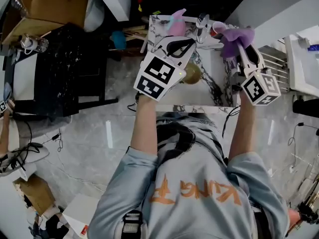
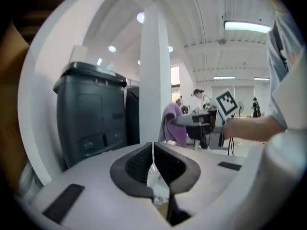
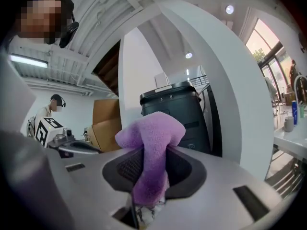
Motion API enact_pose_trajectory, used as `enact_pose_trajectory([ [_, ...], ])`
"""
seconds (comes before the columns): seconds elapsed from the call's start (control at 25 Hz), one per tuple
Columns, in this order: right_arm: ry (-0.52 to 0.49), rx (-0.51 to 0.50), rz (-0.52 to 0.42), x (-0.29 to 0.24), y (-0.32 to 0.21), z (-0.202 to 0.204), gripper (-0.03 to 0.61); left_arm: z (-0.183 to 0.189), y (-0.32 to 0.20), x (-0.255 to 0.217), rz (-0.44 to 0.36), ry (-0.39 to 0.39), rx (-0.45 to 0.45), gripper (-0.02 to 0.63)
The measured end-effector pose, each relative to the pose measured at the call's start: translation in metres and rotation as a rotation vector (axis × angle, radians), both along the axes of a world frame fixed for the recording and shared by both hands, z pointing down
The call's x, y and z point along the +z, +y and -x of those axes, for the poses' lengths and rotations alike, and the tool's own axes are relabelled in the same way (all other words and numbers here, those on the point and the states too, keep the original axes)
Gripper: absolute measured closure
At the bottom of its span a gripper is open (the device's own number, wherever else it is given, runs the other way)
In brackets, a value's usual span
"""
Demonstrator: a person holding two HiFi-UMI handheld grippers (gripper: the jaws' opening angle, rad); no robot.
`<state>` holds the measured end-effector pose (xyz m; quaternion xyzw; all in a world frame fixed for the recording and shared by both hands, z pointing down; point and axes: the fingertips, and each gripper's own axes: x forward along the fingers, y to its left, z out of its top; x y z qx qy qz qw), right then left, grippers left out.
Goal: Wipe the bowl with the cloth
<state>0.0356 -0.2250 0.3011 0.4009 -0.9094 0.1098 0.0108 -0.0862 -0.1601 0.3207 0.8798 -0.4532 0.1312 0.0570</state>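
right tongs (image 3: 151,150) clench the purple cloth (image 3: 153,128). its long axis runs along the jaws, and the bunched end pokes out past the tips, away from the person. left tongs (image 2: 153,152) are clenched on nothing. a golden round thing, seemingly the bowl (image 1: 192,73), sits on the marble surface (image 1: 199,101) below, between both tongs.

Free room is left along the near edge of the marble worktop (image 1: 199,102), which lies bare. Its middle is taken by a golden bowl (image 1: 192,73), partly covered by the left gripper (image 1: 175,28). An open gap is seen between that gripper and the right gripper (image 1: 243,46). On the right the worktop is hemmed in by a wire rack (image 1: 273,63). On the left a strip of floor (image 1: 124,83) is open before dark furniture (image 1: 70,68). Ahead of the left jaws the way is barred by a grey bin (image 2: 91,114) and a white pillar (image 2: 154,71). The right jaws are filled by the purple cloth (image 3: 151,147).
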Motion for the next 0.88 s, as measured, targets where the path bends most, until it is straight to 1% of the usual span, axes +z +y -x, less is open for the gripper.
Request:
enact_pose_trajectory([
  [0.08,-0.006,-0.010,-0.040,-0.017,-0.009,0.011,0.451,0.015,-0.012,-0.036,-0.099,0.057,-0.056,0.585],
  [0.12,-0.006,-0.012,-0.056,-0.025,-0.012,0.016,0.451,0.022,-0.017,-0.050,-0.133,0.067,-0.090,0.584],
  [0.2,-0.005,-0.009,-0.075,-0.036,-0.015,0.022,0.451,0.033,-0.027,-0.069,-0.167,0.077,-0.169,0.586],
  [0.32,0.008,0.009,-0.093,-0.046,-0.018,0.028,0.451,0.048,-0.037,-0.080,-0.176,0.139,-0.276,0.586],
  [0.4,0.027,0.021,-0.104,-0.048,-0.017,0.030,0.451,0.057,-0.038,-0.075,-0.160,0.192,-0.346,0.585],
  [0.48,0.057,0.026,-0.113,-0.045,-0.014,0.030,0.451,0.061,-0.036,-0.064,-0.134,0.241,-0.396,0.586],
  [0.56,0.079,0.026,-0.117,-0.042,-0.010,0.028,0.451,0.061,-0.033,-0.052,-0.111,0.263,-0.417,0.586],
  [0.64,0.087,0.025,-0.120,-0.039,-0.005,0.027,0.451,0.060,-0.029,-0.047,-0.102,0.261,-0.421,0.586],
  [0.88,0.125,-0.005,-0.132,-0.035,0.002,0.021,0.451,0.053,-0.023,-0.051,-0.132,0.276,-0.442,0.586],
])
